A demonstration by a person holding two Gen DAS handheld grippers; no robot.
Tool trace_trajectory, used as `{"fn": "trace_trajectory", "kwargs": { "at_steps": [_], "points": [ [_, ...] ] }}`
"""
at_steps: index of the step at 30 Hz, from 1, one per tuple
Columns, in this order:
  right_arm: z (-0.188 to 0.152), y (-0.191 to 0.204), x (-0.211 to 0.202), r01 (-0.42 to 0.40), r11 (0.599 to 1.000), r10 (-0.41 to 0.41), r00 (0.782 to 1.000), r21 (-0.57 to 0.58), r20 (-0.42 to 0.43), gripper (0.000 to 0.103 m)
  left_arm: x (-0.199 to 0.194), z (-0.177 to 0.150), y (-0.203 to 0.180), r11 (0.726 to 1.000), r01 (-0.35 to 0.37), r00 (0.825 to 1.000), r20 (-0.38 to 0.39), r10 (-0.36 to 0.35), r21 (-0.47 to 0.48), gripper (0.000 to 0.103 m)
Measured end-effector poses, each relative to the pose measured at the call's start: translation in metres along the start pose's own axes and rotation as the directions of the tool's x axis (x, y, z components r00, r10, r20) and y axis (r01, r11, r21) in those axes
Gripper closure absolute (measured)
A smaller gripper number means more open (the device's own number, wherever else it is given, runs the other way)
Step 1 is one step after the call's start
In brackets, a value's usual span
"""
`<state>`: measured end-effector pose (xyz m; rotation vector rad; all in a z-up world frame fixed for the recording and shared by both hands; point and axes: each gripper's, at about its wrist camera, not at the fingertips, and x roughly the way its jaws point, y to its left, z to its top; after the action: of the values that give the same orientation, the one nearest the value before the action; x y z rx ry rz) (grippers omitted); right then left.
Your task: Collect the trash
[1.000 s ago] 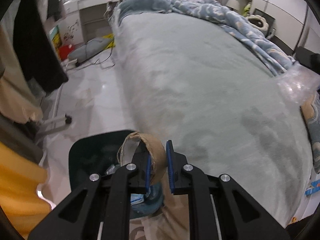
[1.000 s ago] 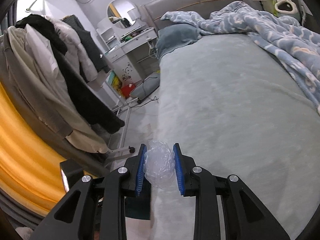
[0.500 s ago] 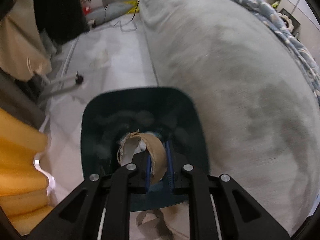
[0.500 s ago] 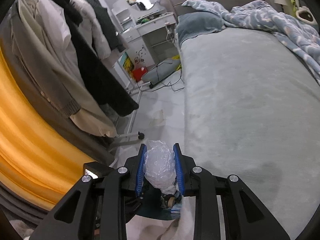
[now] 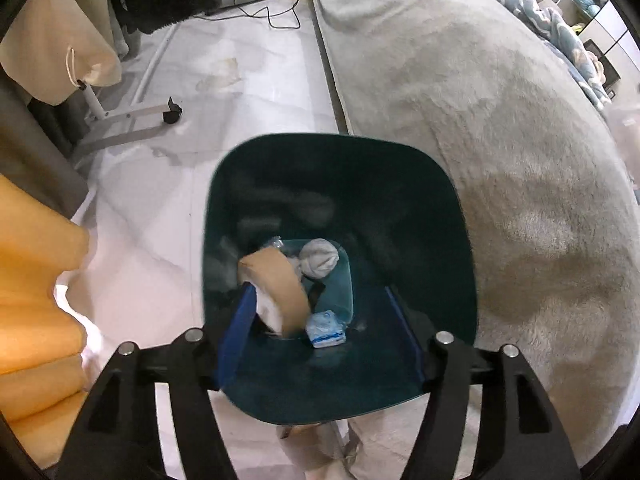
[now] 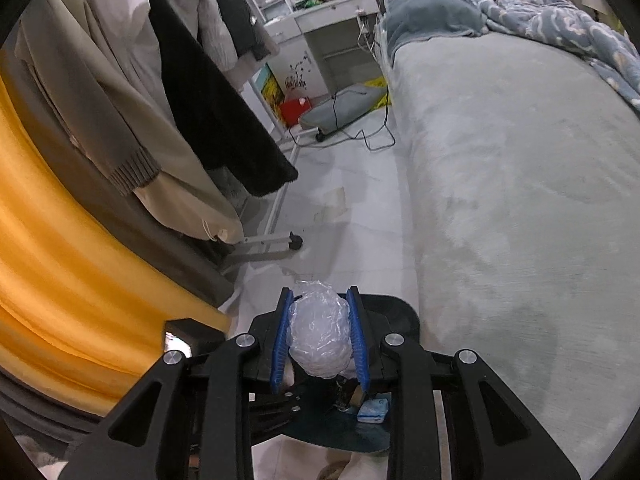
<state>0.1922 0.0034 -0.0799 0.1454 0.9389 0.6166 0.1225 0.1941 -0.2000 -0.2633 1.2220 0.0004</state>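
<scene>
White bedroom floor [image 5: 248, 92], grey bed [image 5: 500, 128] alongside, dark teal bin [image 5: 460, 240] between them; left gripper [image 5: 324, 320] spread wide over the bin, brown cardboard roll [image 5: 276, 280] inside its mouth beside the left pad; right gripper [image 6: 320, 336] clamps crumpled clear plastic [image 6: 318, 336] above the bin

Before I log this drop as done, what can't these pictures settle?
- Cardboard roll: motion-blurred in the left wrist view; falling or landed, unclear.
- Trash bin: in the right wrist view, the right gripper and its crumpled plastic hide most of it.
- Bin's bottom: partly covered by trash, left wrist view.
</scene>
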Motion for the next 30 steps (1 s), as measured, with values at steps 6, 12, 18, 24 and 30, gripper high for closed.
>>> {"fn": "trace_trajectory", "kwargs": {
  "at_steps": [6, 12, 18, 24, 30],
  "points": [
    [-0.004, 0.005, 0.036, 0.029, 1.0, -0.029, 0.997, 0.006, -0.067, 0.075, -0.014, -0.001, 0.019, 1.0, 0.021, 1.0, 0.022, -0.021, 0.001, 0.031],
    [-0.01, 0.006, 0.07, 0.069, 0.998, -0.069, 0.988, 0.0, -0.14, 0.075, -0.037, -0.003, 0.035, 1.0, -0.006, 0.996, 0.085, 0.004, 0.019, 0.039],
    [-0.021, 0.01, 0.108, 0.106, 0.994, -0.111, 0.97, -0.036, -0.215, 0.075, -0.066, -0.003, 0.051, 1.0, -0.016, 0.985, 0.17, 0.012, 0.024, 0.048],
    [-0.039, 0.011, 0.146, 0.15, 0.984, -0.174, 0.933, -0.1, -0.316, 0.075, -0.095, -0.001, 0.057, 1.0, -0.017, 0.97, 0.243, 0.011, 0.022, 0.052],
    [-0.059, 0.012, 0.171, 0.172, 0.971, -0.226, 0.892, -0.169, -0.392, 0.075, -0.122, 0.001, 0.056, 1.0, 0.004, 0.949, 0.316, -0.01, 0.021, 0.054]
  ]
}}
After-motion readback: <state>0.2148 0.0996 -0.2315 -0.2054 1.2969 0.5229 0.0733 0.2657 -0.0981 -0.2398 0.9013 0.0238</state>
